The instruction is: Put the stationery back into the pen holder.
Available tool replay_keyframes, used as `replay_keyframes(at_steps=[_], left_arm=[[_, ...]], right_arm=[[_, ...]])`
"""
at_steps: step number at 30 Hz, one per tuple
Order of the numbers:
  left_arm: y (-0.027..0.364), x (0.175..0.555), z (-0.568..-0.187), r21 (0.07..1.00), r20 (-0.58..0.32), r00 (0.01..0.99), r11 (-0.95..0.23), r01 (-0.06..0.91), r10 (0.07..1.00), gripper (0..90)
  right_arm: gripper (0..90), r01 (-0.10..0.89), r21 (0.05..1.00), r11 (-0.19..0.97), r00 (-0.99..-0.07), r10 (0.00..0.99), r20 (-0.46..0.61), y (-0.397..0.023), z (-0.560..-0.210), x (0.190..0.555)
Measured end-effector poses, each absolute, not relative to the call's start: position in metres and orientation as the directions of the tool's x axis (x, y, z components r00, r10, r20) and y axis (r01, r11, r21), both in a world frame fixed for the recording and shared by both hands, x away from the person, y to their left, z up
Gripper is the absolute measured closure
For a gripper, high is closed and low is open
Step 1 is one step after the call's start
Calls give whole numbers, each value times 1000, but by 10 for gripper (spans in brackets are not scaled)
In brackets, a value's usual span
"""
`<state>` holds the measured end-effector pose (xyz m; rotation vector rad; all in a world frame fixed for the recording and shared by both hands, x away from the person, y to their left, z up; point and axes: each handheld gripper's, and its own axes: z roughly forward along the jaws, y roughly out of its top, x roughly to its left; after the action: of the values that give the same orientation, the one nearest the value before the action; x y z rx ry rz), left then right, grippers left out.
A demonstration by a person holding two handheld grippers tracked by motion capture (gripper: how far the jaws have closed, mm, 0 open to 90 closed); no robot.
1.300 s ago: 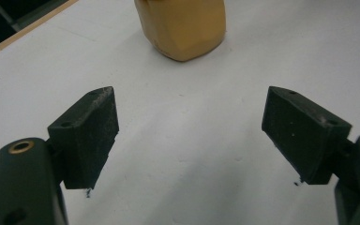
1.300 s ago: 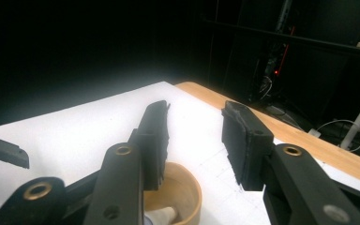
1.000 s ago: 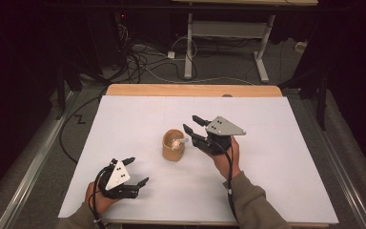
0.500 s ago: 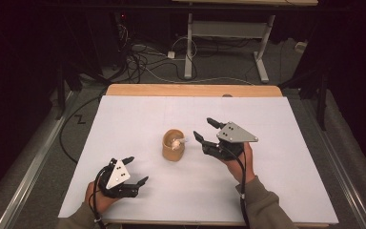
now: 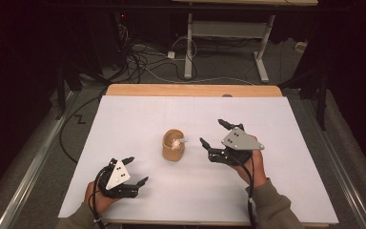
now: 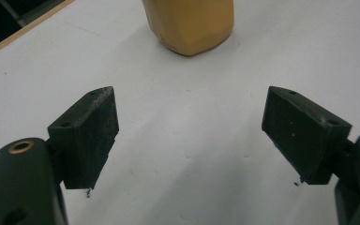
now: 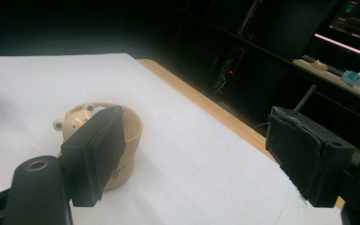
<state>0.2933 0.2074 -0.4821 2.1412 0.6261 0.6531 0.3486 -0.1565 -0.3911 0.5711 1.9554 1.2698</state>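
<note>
A tan cup (image 5: 173, 145) stands in the middle of the white table sheet (image 5: 133, 119), with a small pale bear-like figure (image 7: 72, 121) and something white inside it. My right gripper (image 5: 213, 132) hovers just right of the cup and apart from it. Its jaws have just been opening and nothing is between them. In the right gripper view the cup (image 7: 132, 133) sits behind the left jaw of that gripper (image 7: 197, 150). My left gripper (image 5: 139, 169) rests open near the front left, pointing toward the cup (image 6: 190, 23). The left gripper (image 6: 192, 126) has bare sheet between its jaws.
A wooden strip (image 5: 190, 89) borders the table's far edge. Beyond it, cables (image 5: 143, 57) lie on the floor around a desk frame's legs (image 5: 188, 47). Metal rails (image 5: 33, 157) run along both sides of the table.
My right gripper has drawn away from the cup toward the right, and its jaws have spread wider. The left gripper and the cup have stayed where they were.
</note>
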Motion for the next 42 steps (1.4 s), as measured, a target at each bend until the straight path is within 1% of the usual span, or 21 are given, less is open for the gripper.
replay_keyframes(at_steps=[8, 15, 22, 26, 42], left_arm=[[207, 293, -482, 798, 243, 746, -564, 210, 621, 183], [207, 293, -482, 797, 247, 746, -567, 207, 619, 183], [207, 292, -482, 796, 238, 748, -565, 216, 620, 183], [207, 292, -482, 796, 239, 748, -566, 215, 620, 183], [206, 293, -484, 789, 240, 751, -574, 218, 615, 183]], right_arm=[[199, -17, 902, 431, -632, 695, -344, -168, -392, 342], [206, -15, 899, 437, -648, 680, -342, -176, -393, 336], [195, -14, 884, 468, -651, 666, -363, -183, -394, 329], [180, -14, 871, 491, -634, 670, -387, -186, -396, 325], [167, 43, 851, 524, -620, 682, -388, -208, -412, 314]])
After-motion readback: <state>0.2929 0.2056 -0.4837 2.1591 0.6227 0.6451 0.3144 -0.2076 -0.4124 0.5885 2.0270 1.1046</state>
